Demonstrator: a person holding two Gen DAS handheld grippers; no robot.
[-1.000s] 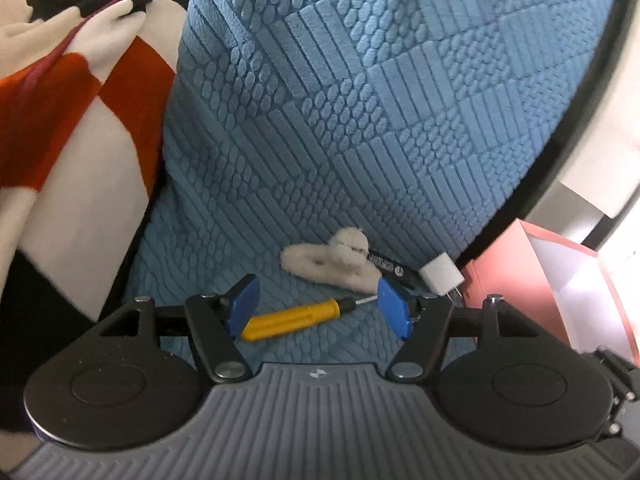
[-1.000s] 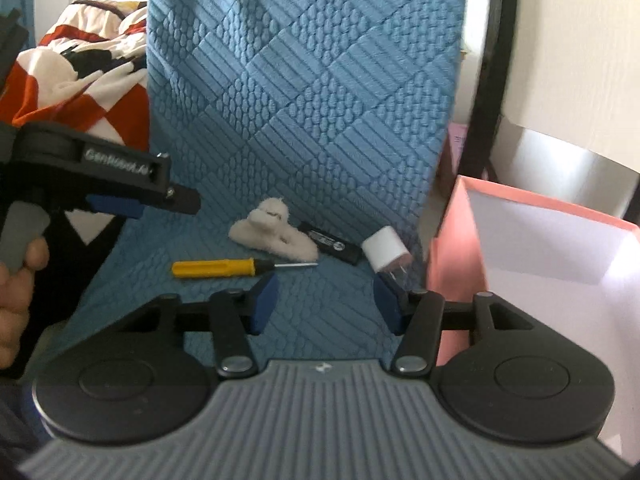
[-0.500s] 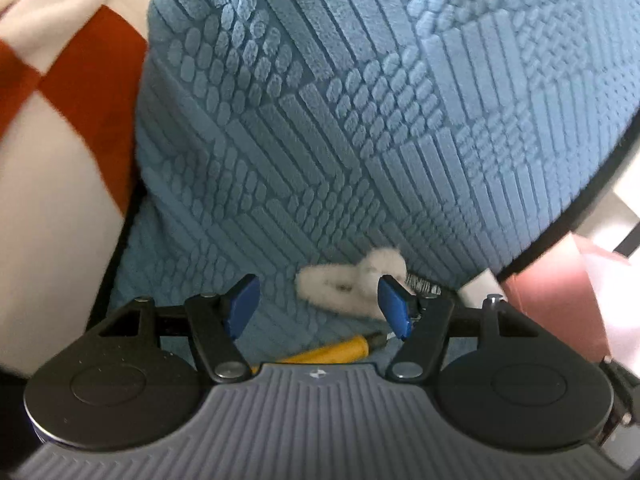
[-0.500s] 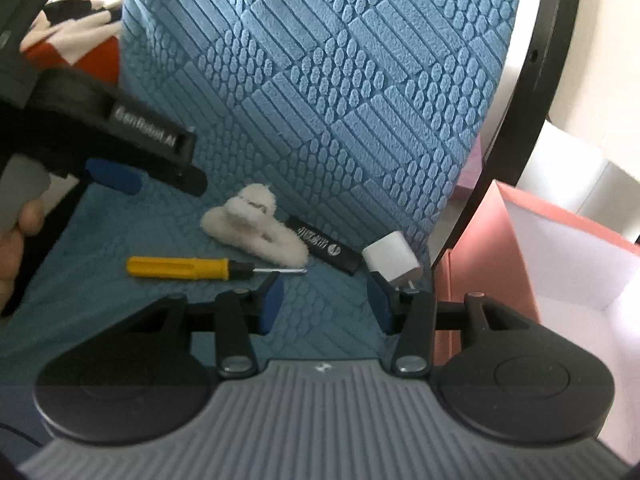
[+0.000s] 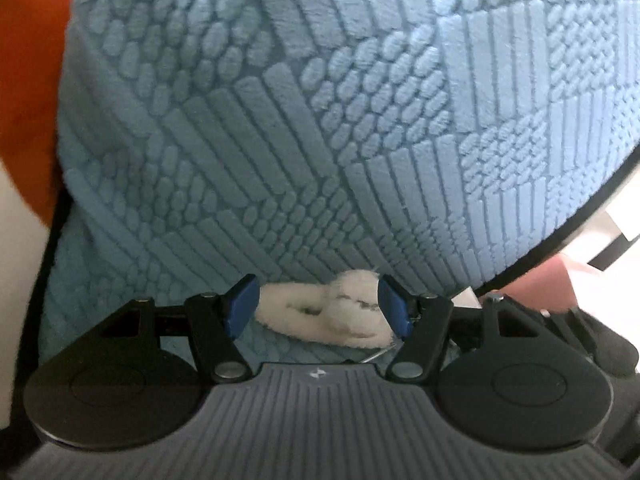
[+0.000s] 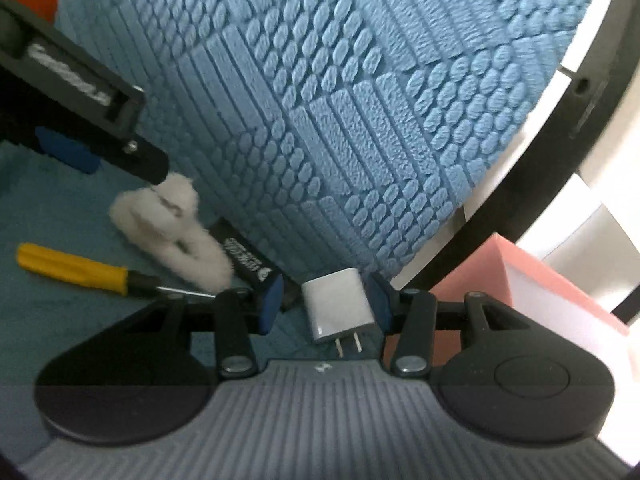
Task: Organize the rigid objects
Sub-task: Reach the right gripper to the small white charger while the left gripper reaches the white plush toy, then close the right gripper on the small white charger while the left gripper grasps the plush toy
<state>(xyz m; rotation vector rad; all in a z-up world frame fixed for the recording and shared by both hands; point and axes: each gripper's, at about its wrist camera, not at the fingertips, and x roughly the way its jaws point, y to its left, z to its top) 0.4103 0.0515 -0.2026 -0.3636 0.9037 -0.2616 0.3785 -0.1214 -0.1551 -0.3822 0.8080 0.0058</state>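
Since a second earlier both claws had dropped in toward the things on the blue cushion [image 6: 360, 100]: the screwdriver [image 6: 72, 266] had slid out of the left view, and the fluffy clip [image 5: 324, 312] now sat between the left claw [image 5: 318, 308] pads, while the charger [image 6: 340, 306] had come up between the right claw [image 6: 326, 302] pads. The step in hand looked like reaching for two pickups at once, with the pink box [image 6: 496, 276] just to the right as the likely bin. The left claw stood well apart, its pads either side of the clip with gaps showing, so nothing was gripped yet. The right claw was partly open; the charger lay between its pads with its prongs toward the camera, the right pad close to or touching its side, the left pad clear of it, so it was not clamped. Next, each claw would probably need to settle lower and close squarely, the right one across the charger's flat sides. The black stick [image 6: 246, 258] lay behind the clip, beside the charger.
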